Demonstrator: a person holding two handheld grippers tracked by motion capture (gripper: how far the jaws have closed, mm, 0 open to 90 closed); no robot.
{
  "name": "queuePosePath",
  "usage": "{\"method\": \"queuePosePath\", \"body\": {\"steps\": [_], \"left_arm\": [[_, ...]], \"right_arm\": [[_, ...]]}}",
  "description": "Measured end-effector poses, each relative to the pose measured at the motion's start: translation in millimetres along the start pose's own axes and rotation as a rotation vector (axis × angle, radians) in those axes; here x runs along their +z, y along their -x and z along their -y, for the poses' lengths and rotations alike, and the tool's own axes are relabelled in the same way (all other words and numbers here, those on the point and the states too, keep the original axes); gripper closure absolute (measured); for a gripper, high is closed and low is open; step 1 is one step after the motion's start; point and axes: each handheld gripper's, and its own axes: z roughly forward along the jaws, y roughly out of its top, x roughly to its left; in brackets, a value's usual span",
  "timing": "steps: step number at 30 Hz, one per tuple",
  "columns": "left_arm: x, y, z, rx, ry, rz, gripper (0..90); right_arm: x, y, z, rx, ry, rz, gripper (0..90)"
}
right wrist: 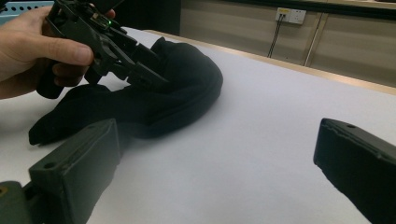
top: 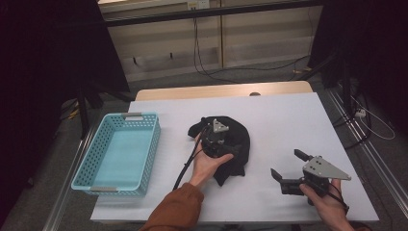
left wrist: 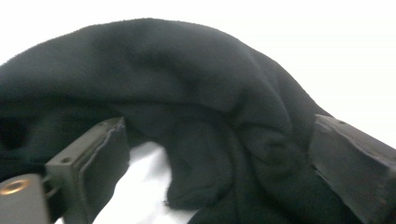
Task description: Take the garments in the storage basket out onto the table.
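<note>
My left tool (top: pixel 222 136) stands released, with its jaws wide around a fold of the black cloth (top: pixel 236 144) but not pressing on it. The cloth lies bunched on the white surface (top: pixel 288 125) directly under this tool. My right tool (top: pixel 285 167) is also released and holds nothing, well apart from the cloth. I judge the grasp is the step now; next I must close on the fold and carry it toward the blue basket (top: pixel 120 151) beyond my left tool.

Lighting: dim room, dark at both sides of the high view; white table (top: pixel 288 120) brightest. Left gripper view: background overexposed to white, black cloth (left wrist: pixel 187 93) soft, nearly featureless. Right gripper view: near jaws blurred, soft shadow under cloth.
</note>
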Motion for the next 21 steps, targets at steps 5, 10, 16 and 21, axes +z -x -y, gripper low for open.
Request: {"method": "queuePosePath", "body": {"steps": [5,10,16,21], "left_arm": [[-13.7,-0.7,1.2,-0.005,0.034,0.038,5.4],[-30.0,1.8,-3.7,0.061,0.075,0.053,6.2],[-49.9,0.5,-0.9,0.072,0.089,0.029,5.9],[-64.7,-6.6,12.0,0.074,0.098,0.012,5.6]], "right_arm": [[1.0,-0.7,-0.3,0.001,0.001,-0.004,0.2],[3.4,-1.5,-0.8,0.002,0.0,-0.01,0.1],[7.2,-4.8,-1.4,-0.01,-0.003,-0.028,0.1],[10.8,-5.6,-2.2,-0.008,-0.003,-0.036,0.2]]}}
